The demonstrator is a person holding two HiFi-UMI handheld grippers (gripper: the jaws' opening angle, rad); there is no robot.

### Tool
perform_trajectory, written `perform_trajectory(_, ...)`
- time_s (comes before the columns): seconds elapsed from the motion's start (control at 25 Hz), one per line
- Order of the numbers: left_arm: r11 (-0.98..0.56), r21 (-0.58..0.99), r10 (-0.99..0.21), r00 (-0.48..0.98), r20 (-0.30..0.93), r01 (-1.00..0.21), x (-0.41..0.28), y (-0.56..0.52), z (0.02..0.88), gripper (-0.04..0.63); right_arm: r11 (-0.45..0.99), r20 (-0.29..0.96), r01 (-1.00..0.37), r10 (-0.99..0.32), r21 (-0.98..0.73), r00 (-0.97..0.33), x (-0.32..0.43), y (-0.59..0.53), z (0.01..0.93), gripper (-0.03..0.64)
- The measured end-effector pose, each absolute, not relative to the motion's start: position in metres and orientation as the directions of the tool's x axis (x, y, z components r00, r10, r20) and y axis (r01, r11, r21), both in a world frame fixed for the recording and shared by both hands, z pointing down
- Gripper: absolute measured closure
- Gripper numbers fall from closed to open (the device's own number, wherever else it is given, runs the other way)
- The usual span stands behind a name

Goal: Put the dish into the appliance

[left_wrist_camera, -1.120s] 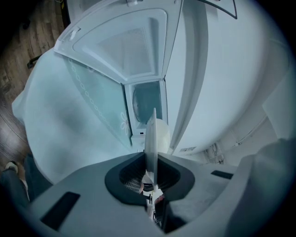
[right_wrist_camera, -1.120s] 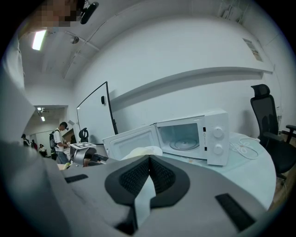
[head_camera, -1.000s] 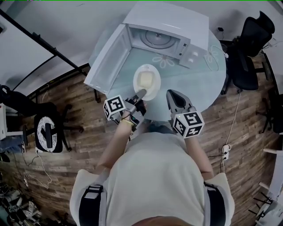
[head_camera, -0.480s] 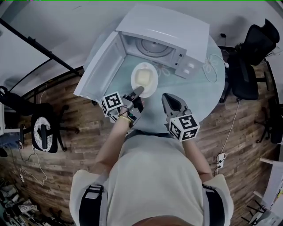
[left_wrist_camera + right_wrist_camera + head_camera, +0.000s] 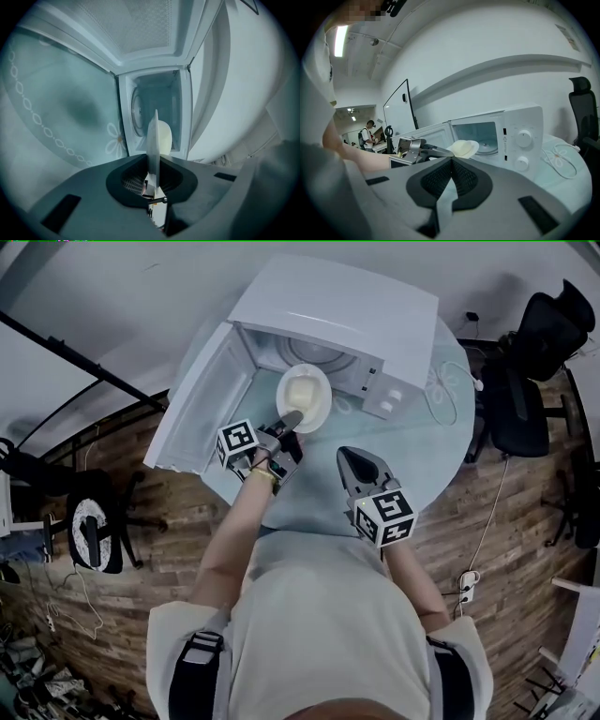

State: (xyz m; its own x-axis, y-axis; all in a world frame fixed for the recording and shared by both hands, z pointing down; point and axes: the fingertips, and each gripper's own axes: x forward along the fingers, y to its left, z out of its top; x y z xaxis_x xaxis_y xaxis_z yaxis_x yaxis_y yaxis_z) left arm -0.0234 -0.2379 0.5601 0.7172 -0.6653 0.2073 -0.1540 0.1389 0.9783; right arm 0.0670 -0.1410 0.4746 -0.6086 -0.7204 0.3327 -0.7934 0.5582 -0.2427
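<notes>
- Dish (image 5: 305, 396) has moved up to the oven (image 5: 349, 307) mouth, rim pinched by left gripper (image 5: 291, 420).
- Slide it in level; right gripper (image 5: 354, 460) waits, jaws together.

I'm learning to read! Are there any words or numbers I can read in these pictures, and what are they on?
No words or numbers read clearly.
On the microwave: a small sticker with a warning triangle; its print is too small to read.
On the marker cubes: only black-and-white square patterns, no letters.
</notes>
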Motion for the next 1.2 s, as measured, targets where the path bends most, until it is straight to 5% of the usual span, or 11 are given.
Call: perform_trajectory(1.2,0.235,0.953,-0.640,0.708,0.299,-0.190,-0.015,-0.334,0.624,0.560,0.592,0.405,-0.746,-0.628,-0.306,-0.664,0.049,-0.180,0.510,0.611)
